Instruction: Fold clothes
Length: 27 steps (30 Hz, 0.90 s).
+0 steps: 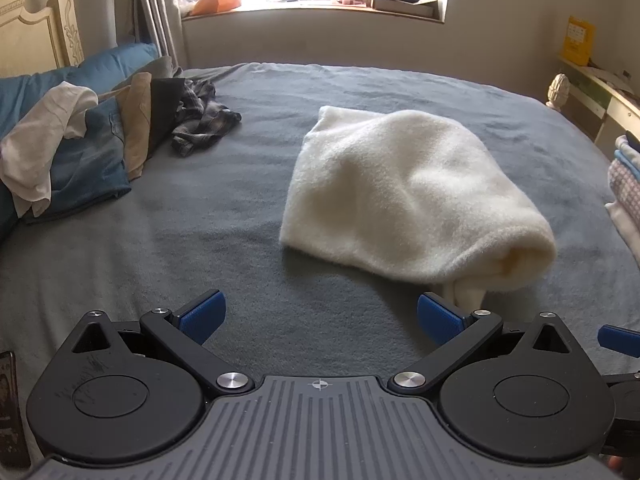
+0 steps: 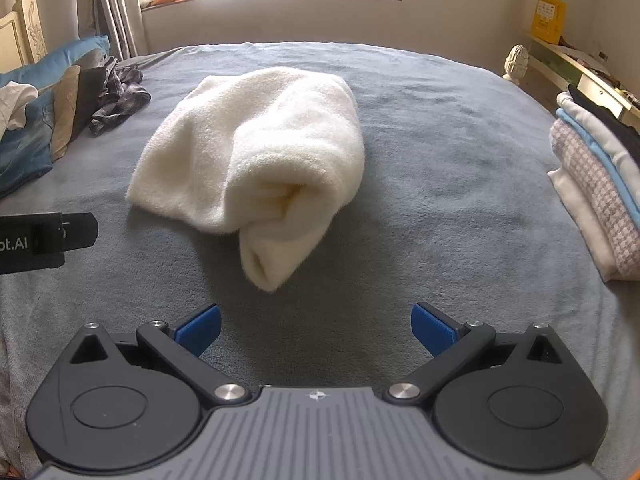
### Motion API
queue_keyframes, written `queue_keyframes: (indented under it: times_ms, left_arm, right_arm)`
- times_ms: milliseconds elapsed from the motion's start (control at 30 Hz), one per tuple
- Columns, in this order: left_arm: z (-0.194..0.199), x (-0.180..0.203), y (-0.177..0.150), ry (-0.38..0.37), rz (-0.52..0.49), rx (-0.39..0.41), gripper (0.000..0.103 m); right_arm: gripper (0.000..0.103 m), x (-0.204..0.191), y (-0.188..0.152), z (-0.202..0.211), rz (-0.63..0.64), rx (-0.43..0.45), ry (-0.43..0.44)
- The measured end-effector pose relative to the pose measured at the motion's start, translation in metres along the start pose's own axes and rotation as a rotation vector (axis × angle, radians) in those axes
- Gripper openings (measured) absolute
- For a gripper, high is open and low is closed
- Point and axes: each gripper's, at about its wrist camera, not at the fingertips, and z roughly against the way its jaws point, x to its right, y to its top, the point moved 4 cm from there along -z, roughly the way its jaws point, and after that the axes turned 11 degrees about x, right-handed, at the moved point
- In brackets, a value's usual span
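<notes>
A fluffy cream-white garment [image 1: 404, 192] [image 2: 256, 148] lies bunched and loosely rolled on the grey bed cover [image 1: 200, 248] [image 2: 440, 200]. Its rolled end points toward me. My left gripper [image 1: 320, 318] hangs open just short of the garment's near left side, nothing between its blue fingers [image 1: 200, 316]. My right gripper [image 2: 316, 326] is open too, a little in front of the garment's drooping near tip, holding nothing. A blue finger of the right gripper [image 1: 618, 338] shows at the right edge of the left wrist view. Part of the left gripper's black body [image 2: 48, 240] shows at the left of the right wrist view.
A heap of unfolded clothes [image 1: 80, 148] [image 2: 48, 120] leans on blue pillows at the left, with a plaid shirt [image 1: 204, 116] beside it. A stack of folded clothes [image 2: 596, 176] [image 1: 626, 188] sits at the right edge of the bed. A window sill [image 1: 312, 4] holds clutter beyond.
</notes>
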Motion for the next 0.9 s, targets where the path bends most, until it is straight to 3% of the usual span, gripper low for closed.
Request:
queue_keyframes:
  times_ms: [900]
  left_arm:
    - [0.0004, -0.0018, -0.0022, 0.010, 0.008, -0.016, 0.103]
  right_arm:
    - [0.103, 0.0007, -0.0001, 0.0008, -0.011, -0.002, -0.001]
